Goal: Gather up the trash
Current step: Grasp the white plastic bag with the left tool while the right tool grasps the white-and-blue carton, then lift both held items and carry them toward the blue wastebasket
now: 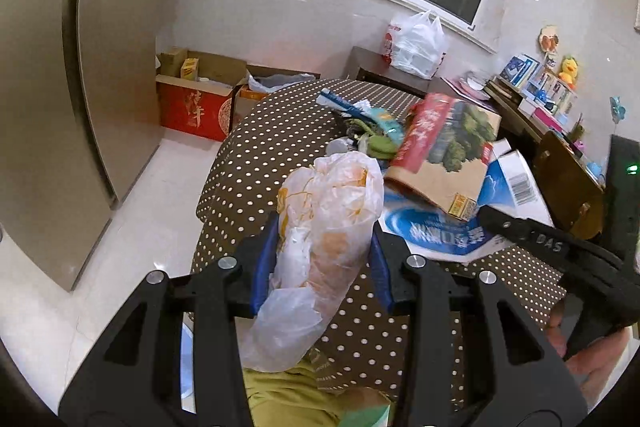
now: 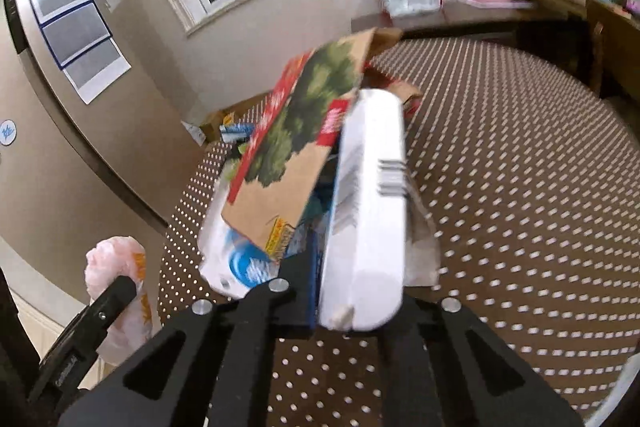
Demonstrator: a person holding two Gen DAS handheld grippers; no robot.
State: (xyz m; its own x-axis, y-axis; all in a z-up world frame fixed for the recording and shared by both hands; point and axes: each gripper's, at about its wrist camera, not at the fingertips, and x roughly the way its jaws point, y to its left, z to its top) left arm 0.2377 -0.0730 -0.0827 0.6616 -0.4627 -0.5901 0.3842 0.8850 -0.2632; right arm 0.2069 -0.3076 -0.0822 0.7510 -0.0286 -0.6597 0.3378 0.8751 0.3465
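My left gripper point(image 1: 324, 259) is shut on a crumpled clear plastic bag point(image 1: 324, 235) with orange print, held above the near edge of the polka-dot table point(image 1: 272, 155). My right gripper point(image 2: 352, 291) is shut on a white and blue box point(image 2: 368, 211), with a brown cardboard carton point(image 2: 296, 147) printed with a tree leaning against it. The same carton point(image 1: 448, 147) lies in the trash pile in the left wrist view, on a white and blue wrapper point(image 1: 432, 227). The plastic bag also shows at the lower left of the right wrist view point(image 2: 120, 267).
More wrappers point(image 1: 368, 127) lie on the table's far side. A red box point(image 1: 192, 107) and open cartons stand on the floor by the wall. A full white bag point(image 1: 416, 47) sits on a side table. A cluttered shelf point(image 1: 536, 87) stands at the right.
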